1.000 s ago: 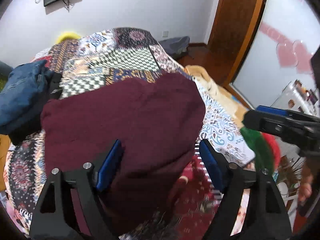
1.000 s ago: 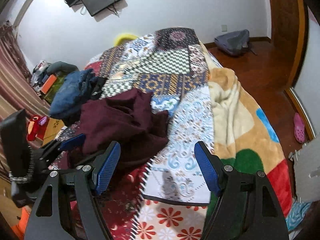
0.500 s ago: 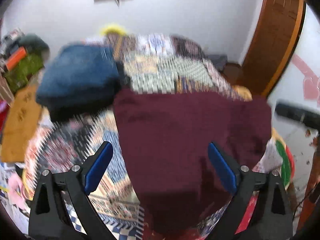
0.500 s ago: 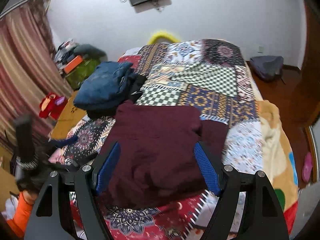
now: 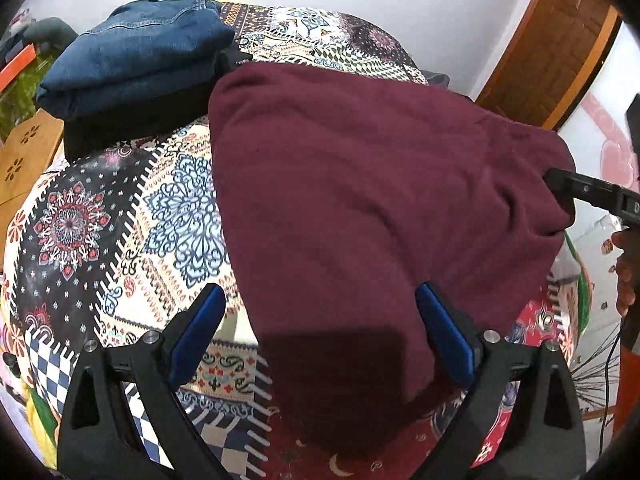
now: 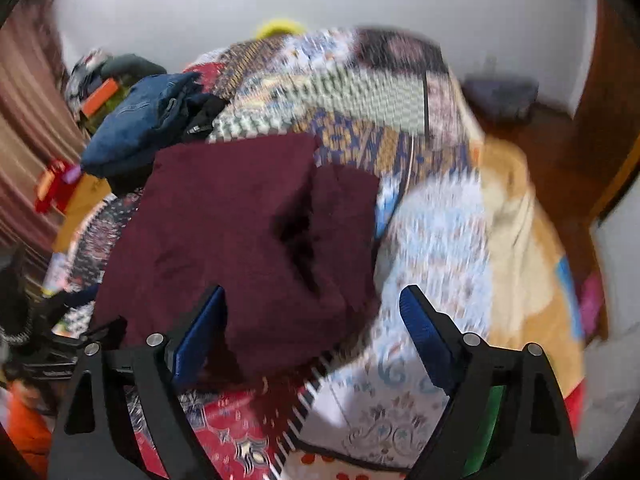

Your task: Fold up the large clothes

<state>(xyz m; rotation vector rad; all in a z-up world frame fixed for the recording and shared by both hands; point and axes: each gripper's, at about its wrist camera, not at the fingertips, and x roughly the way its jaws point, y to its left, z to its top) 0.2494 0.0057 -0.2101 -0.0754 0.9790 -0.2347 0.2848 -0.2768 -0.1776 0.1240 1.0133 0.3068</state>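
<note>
A maroon garment (image 5: 360, 208) lies folded flat on the patchwork bedspread (image 5: 120, 220). My left gripper (image 5: 320, 332) hangs over its near left corner. Its jaws are opening, and the blue pads (image 5: 196, 332) stand clear on either side of the cloth. My right gripper (image 6: 314, 332) is over the near right corner of the maroon garment (image 6: 240, 224), jaws opening and gripping nothing. One black finger of the right gripper (image 5: 588, 194) shows at the garment's right corner in the left wrist view.
A folded blue denim piece (image 5: 136, 56) rests on a black garment (image 5: 132, 124) at the far left of the bed. A fleece blanket (image 6: 520, 240) hangs off the right side. A wooden door (image 5: 560, 48), a brown box (image 5: 24, 152) and a hand (image 5: 624, 272) frame the scene.
The maroon garment went from rumpled to spread flat. Both grippers widened and sank toward the bed, and the left one shifted towards the garment's left edge.
</note>
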